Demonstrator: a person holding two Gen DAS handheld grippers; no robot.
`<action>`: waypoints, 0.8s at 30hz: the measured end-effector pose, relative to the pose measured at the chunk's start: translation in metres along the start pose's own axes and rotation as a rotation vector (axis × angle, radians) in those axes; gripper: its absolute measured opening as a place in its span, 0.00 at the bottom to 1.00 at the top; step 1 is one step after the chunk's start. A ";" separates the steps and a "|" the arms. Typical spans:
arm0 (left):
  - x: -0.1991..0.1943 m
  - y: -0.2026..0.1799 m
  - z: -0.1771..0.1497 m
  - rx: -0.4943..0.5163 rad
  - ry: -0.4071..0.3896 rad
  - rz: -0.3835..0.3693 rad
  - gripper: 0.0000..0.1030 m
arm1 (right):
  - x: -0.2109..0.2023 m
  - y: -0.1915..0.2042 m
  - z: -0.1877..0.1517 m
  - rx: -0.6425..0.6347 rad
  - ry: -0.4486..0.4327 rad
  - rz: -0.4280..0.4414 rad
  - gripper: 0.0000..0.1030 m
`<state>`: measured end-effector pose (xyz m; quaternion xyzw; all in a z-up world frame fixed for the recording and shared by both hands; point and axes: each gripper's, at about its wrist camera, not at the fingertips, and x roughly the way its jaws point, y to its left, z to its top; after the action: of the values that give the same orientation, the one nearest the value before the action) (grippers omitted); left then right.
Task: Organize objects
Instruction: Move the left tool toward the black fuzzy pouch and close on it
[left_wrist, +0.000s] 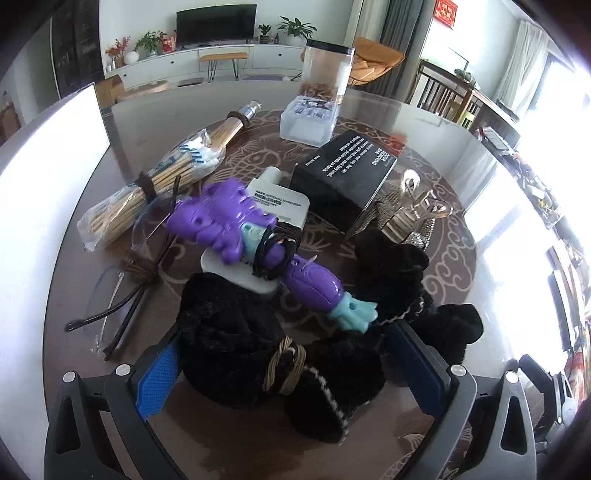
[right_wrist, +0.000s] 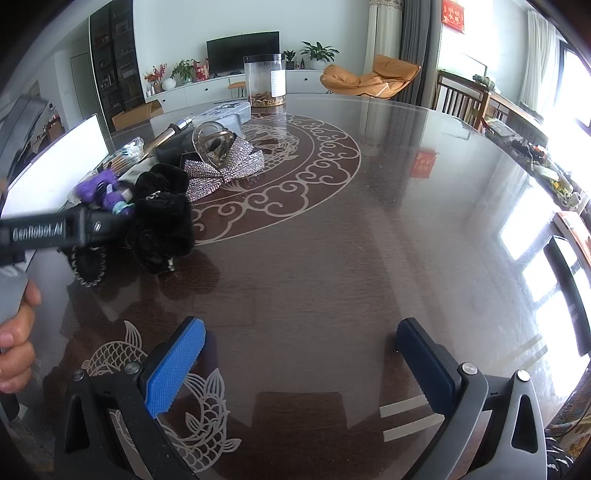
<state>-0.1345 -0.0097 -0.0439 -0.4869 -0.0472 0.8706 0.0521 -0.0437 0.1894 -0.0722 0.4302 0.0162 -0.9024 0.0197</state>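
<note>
Presently, the left gripper (left_wrist: 284, 365) is seen with its jaws spread wide around a black furry item (left_wrist: 258, 354), which lies between the blue pads (left_wrist: 157, 373) on the table (left_wrist: 207, 450); whether the pads touch the fur cannot be told, and nothing is clamped. A woven band (left_wrist: 284, 369) is wrapped around the fur at its middle. At 12 o'clock from the gripper, a purple toy (left_wrist: 236, 225) is laid across a white tube (left_wrist: 273, 203), with its teal tip (left_wrist: 352, 314) touching the fur. Beyond it, a black box (left_wrist: 343, 177) is tilted at 1 o'clock, and a sequined bow (left_wrist: 402, 218) with a glass piece on it is found just beside the box at 2 o'clock. At 11 o'clock a bag of sticks (left_wrist: 159, 181) is laid, with clear glasses (left_wrist: 110, 295) at 10 o'clock. Farthest off at 12 o'clock, a clear jar (left_wrist: 327, 70) is stood behind a white case (left_wrist: 308, 120). The right gripper (right_wrist: 299, 365) is held with jaws apart and nothing between them, over a bare part of the table's glass top; from its view the whole pile is gathered at 10 o'clock, well apart from it, with the fur (right_wrist: 162, 225) nearest.
</note>
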 end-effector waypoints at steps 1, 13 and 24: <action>0.000 0.001 -0.003 0.010 0.003 0.012 1.00 | 0.000 0.000 0.000 0.000 0.000 0.000 1.00; -0.030 0.054 -0.058 -0.031 0.027 0.096 1.00 | 0.000 0.000 -0.001 -0.001 0.000 0.000 1.00; -0.055 0.057 -0.078 -0.067 0.025 0.030 1.00 | 0.000 0.000 -0.001 -0.002 -0.001 0.001 1.00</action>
<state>-0.0419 -0.0707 -0.0460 -0.5000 -0.0685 0.8630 0.0234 -0.0427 0.1890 -0.0728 0.4297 0.0171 -0.9026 0.0205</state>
